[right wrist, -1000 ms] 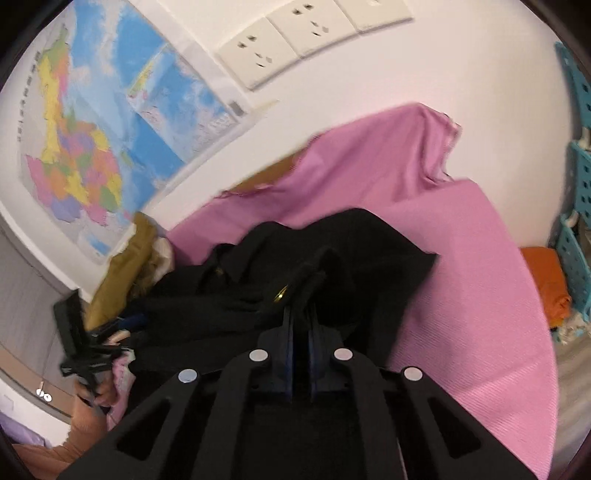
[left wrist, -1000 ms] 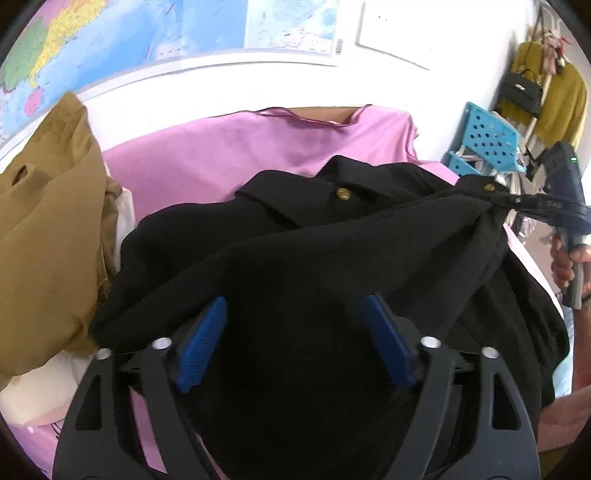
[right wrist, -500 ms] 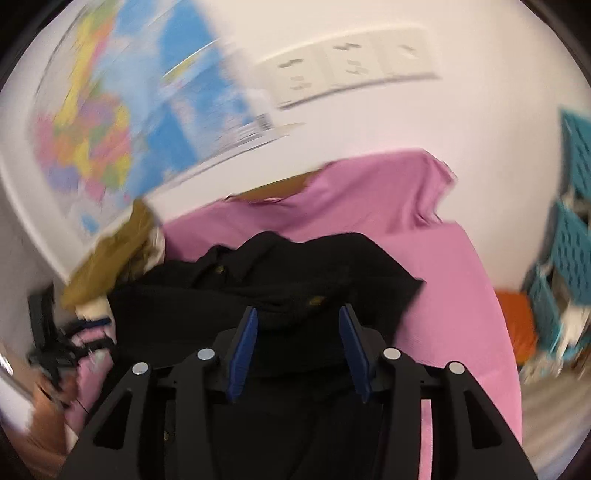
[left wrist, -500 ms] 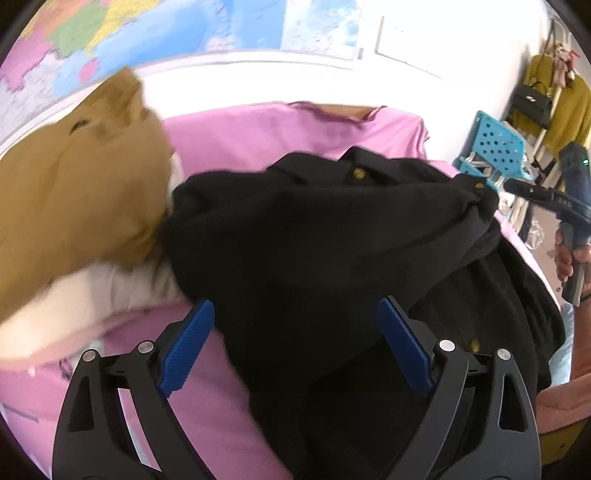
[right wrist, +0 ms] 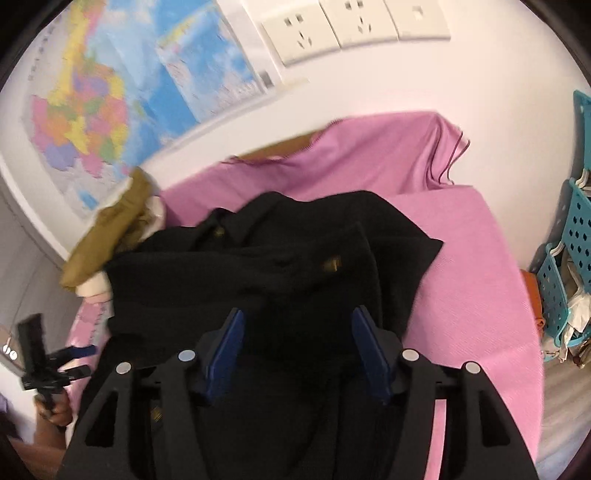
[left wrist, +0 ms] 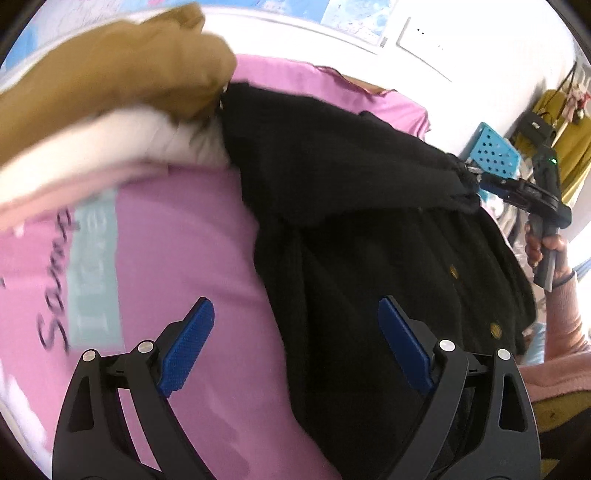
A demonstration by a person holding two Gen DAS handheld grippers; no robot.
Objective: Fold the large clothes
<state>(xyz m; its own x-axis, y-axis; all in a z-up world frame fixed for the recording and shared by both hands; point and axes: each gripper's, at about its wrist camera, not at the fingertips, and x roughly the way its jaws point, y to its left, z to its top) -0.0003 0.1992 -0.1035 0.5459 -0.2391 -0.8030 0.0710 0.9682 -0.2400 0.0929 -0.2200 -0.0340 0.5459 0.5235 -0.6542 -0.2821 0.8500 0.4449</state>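
A black buttoned garment (left wrist: 369, 221) lies bunched on the pink-covered surface (left wrist: 184, 229). My left gripper (left wrist: 295, 343) is open and hovers over the garment's left edge, one pad above pink cloth and the other above black cloth, with nothing gripped. The right gripper (right wrist: 299, 347) hangs over the garment (right wrist: 295, 266) with its jaws opening; black cloth lies under them and the pads do not press on it. In the left wrist view the right gripper (left wrist: 484, 181) sits at the garment's far right corner. In the right wrist view the left gripper (right wrist: 74, 358) shows at the lower left.
A brown garment (left wrist: 110, 74) is heaped on white and pink clothes at the far left. A pink top with dark lettering (left wrist: 88, 266) lies beside the black garment. Blue perforated baskets (right wrist: 569, 258) stand to the right. A map (right wrist: 110, 92) and sockets (right wrist: 332, 26) hang on the wall behind.
The right gripper, shut on a fold of black cloth a second ago, has opened and let it drop. The left gripper has slid left off the garment to its edge.
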